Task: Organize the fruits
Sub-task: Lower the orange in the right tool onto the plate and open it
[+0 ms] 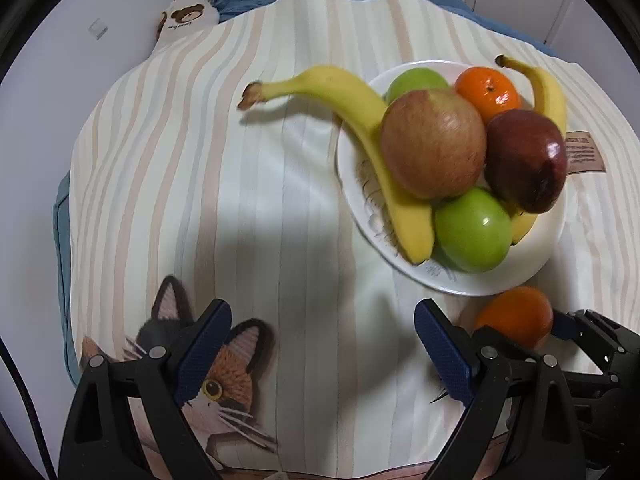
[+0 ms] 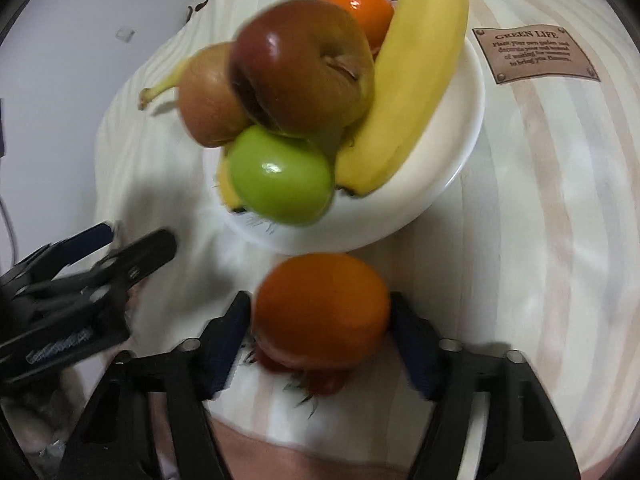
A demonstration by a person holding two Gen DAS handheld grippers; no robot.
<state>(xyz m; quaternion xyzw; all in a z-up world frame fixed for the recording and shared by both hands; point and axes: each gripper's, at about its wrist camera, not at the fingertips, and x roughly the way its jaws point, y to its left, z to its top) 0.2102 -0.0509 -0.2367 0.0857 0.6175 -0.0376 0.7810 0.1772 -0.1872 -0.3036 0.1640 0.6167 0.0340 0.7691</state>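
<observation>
A white bowl (image 1: pixel 532 256) (image 2: pixel 452 168) on a striped cloth holds two bananas (image 1: pixel 360 120) (image 2: pixel 416 72), a reddish apple (image 1: pixel 432 144) (image 2: pixel 208 108), a dark red apple (image 1: pixel 524 160) (image 2: pixel 300 68), green apples (image 1: pixel 472 232) (image 2: pixel 280 176) and an orange (image 1: pixel 488 90) (image 2: pixel 364 8). My right gripper (image 2: pixel 322 316) is shut on a second orange (image 2: pixel 322 312) (image 1: pixel 516 316), just in front of the bowl's near rim. My left gripper (image 1: pixel 322 344) is open and empty over the cloth, left of the bowl; it also shows in the right wrist view (image 2: pixel 136 244).
The striped cloth (image 1: pixel 240 200) has a cat picture (image 1: pixel 216 384) near my left fingers and a brown "GREEN LIFE" label (image 2: pixel 532 54) right of the bowl. A blue cushion edge (image 1: pixel 60 216) and a bear-print item (image 1: pixel 184 16) lie at the cloth's borders.
</observation>
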